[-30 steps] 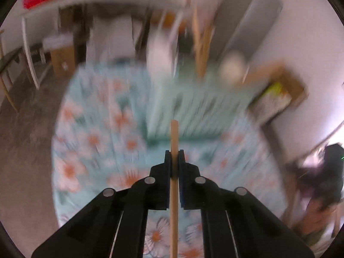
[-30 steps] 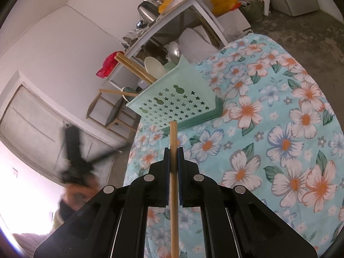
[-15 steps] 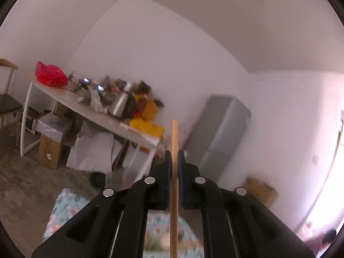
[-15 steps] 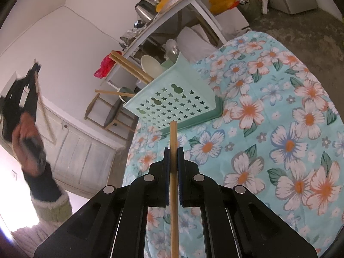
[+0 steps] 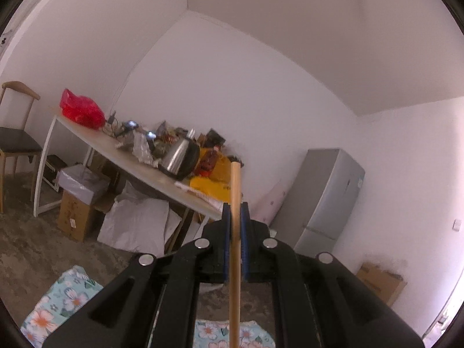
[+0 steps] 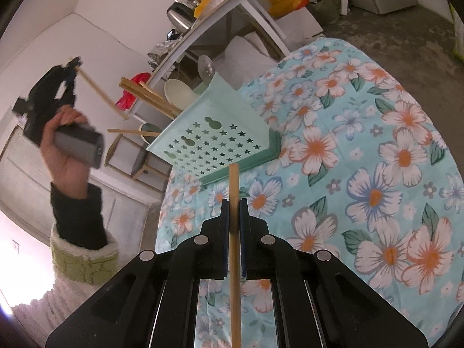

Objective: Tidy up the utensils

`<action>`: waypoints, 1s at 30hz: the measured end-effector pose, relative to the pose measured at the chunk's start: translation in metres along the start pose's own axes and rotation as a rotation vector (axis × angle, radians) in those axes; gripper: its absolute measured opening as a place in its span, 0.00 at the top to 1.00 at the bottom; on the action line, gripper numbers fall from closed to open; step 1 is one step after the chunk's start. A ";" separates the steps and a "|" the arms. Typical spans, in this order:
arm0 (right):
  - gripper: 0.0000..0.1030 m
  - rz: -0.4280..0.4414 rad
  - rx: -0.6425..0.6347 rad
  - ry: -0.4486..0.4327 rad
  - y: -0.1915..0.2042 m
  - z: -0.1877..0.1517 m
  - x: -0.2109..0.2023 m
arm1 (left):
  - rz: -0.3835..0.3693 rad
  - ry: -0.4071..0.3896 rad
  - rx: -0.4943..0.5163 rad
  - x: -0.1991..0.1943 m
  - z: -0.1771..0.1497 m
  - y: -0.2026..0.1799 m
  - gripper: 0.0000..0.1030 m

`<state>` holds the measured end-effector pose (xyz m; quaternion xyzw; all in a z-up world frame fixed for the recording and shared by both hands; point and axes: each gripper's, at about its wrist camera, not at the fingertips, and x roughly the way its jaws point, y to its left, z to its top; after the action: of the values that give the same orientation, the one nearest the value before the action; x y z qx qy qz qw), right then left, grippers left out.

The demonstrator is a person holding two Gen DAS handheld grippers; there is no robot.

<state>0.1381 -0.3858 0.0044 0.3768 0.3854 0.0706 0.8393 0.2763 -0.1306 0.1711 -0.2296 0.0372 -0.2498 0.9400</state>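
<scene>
My left gripper (image 5: pixel 235 207) is shut on a wooden chopstick (image 5: pixel 234 249), raised high and pointing at the far wall; it also shows in the right wrist view (image 6: pixel 68 68) at upper left with its chopstick (image 6: pixel 100 94). My right gripper (image 6: pixel 233 204) is shut on a second wooden chopstick (image 6: pixel 233 232), held above the floral tablecloth, just short of a mint green utensil basket (image 6: pixel 214 133). The basket holds several wooden chopsticks (image 6: pixel 150 97), a pale spoon (image 6: pixel 178 92) and a metal ladle (image 6: pixel 206 65).
The floral tablecloth (image 6: pixel 362 156) covers the table and shows at the bottom of the left wrist view (image 5: pixel 58 304). A cluttered white table (image 5: pixel 130 162) with a kettle (image 5: pixel 179 159), a grey fridge (image 5: pixel 327 200), boxes (image 5: pixel 75 211) and a chair (image 5: pixel 14 139) stand behind.
My left gripper has swung up from above the basket to high in the air, still holding its chopstick. My right gripper has barely moved.
</scene>
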 end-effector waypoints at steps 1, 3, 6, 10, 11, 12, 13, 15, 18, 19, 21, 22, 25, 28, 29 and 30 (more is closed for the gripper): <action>0.95 0.001 0.002 0.001 -0.001 0.000 0.000 | 0.006 0.003 0.009 0.004 -0.006 -0.001 0.94; 0.95 0.000 0.005 0.000 -0.003 0.000 -0.001 | 0.030 0.007 0.041 0.011 -0.016 -0.003 0.94; 0.95 -0.002 0.011 -0.004 -0.007 0.001 -0.003 | 0.060 0.010 0.088 0.017 -0.028 -0.005 0.94; 0.95 -0.002 0.017 -0.009 -0.011 0.001 -0.005 | 0.076 0.002 0.125 0.017 -0.038 -0.007 0.94; 0.95 -0.001 0.018 -0.009 -0.011 0.001 -0.005 | 0.076 0.000 0.126 0.015 -0.038 -0.006 0.94; 0.95 0.000 0.018 -0.010 -0.011 0.001 -0.006 | 0.076 0.000 0.125 0.016 -0.038 -0.005 0.94; 0.95 0.002 0.018 -0.011 -0.011 0.001 -0.006 | 0.082 -0.001 0.126 0.016 -0.038 -0.005 0.94; 0.95 0.003 0.016 -0.012 -0.011 0.000 -0.007 | 0.095 -0.012 0.124 0.015 -0.039 -0.004 0.94; 0.95 0.004 0.020 -0.012 -0.011 -0.001 -0.007 | 0.114 -0.016 0.136 0.019 -0.042 -0.003 0.94; 0.95 0.004 0.019 -0.012 -0.011 -0.001 -0.007 | 0.119 -0.014 0.142 0.021 -0.045 -0.002 0.94; 0.96 0.007 0.022 -0.011 -0.011 -0.001 -0.007 | 0.123 -0.012 0.145 0.021 -0.051 -0.001 0.94; 0.96 0.007 0.022 -0.011 -0.011 -0.001 -0.007 | 0.123 -0.009 0.144 0.022 -0.053 0.000 0.94; 0.96 0.005 0.021 -0.011 -0.012 -0.001 -0.008 | 0.126 0.003 0.137 0.023 -0.058 0.003 0.94; 0.96 0.003 0.024 -0.013 -0.012 -0.001 -0.008 | 0.121 0.020 0.137 0.022 -0.060 0.004 0.94; 0.96 0.002 0.024 -0.013 -0.012 0.000 -0.008 | 0.117 0.024 0.136 0.022 -0.058 0.004 0.94; 0.96 0.002 0.024 -0.014 -0.012 -0.001 -0.008 | 0.113 0.032 0.136 0.019 -0.059 0.003 0.94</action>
<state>0.1301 -0.3972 0.0005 0.3878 0.3801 0.0643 0.8372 0.2838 -0.1619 0.1182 -0.1589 0.0478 -0.2021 0.9652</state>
